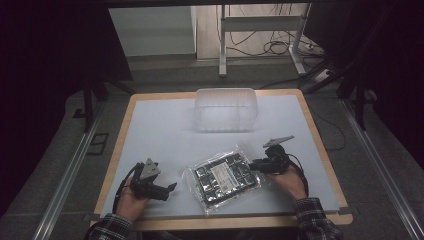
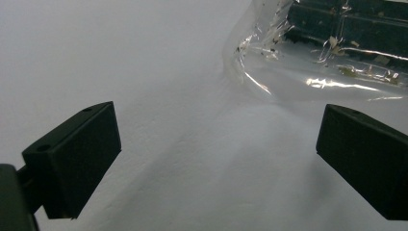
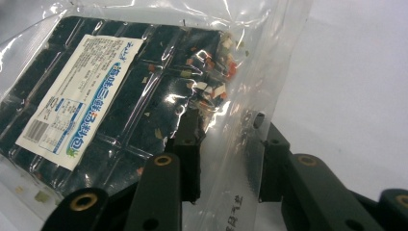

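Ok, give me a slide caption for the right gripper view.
Right claw pinching the clear edge of a packet of dark blocks with a white label.

Your left gripper (image 1: 172, 187) is black, topped by a grey three-cornered plate, with a dark cable looping back past your left hand (image 1: 131, 200). In the left gripper view its pads are blocky matte black with small screw holes. Your right gripper (image 1: 252, 164) matches: black body, grey plate, black cable curling by your right hand (image 1: 288, 181). Its linkage arms carry brass-coloured pivot rivets in the right gripper view. Both your sleeves are dark plaid flannel.
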`<state>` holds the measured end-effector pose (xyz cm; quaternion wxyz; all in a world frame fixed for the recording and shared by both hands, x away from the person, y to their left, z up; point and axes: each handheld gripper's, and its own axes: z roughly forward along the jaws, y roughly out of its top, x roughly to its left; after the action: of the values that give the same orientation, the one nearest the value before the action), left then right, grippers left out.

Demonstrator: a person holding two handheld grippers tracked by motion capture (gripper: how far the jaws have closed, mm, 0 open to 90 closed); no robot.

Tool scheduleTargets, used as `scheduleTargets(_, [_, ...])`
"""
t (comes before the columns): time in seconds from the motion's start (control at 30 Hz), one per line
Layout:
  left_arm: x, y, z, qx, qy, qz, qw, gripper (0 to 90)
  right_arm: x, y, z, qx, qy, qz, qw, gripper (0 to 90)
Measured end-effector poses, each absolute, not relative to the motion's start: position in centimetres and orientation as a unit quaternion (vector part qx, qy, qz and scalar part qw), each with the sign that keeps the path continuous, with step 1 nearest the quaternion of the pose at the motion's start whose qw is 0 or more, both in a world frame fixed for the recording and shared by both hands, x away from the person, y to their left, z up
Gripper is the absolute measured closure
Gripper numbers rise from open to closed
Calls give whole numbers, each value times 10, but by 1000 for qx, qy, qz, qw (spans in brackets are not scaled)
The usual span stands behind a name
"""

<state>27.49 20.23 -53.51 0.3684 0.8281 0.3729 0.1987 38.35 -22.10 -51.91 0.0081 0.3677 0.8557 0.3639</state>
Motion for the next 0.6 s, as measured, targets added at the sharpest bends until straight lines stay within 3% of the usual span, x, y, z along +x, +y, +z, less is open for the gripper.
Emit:
scheduleTargets(0.07, [275, 202, -535, 828, 373, 199, 369, 13, 383, -221, -520, 371, 855, 362, 6, 723])
scheduleTargets(0.1, [275, 202, -535, 828, 373, 199, 369, 13, 383, -221, -519, 381, 852, 358, 5, 793])
scheduleTargets(0.23, [276, 203, -534, 829, 371, 200, 368, 13, 382, -222, -518, 393, 844, 364, 3, 879])
scheduleTargets(0.6, [276, 204, -532, 821, 381, 196, 379, 12, 376, -220, -506, 406, 835, 372, 5, 887])
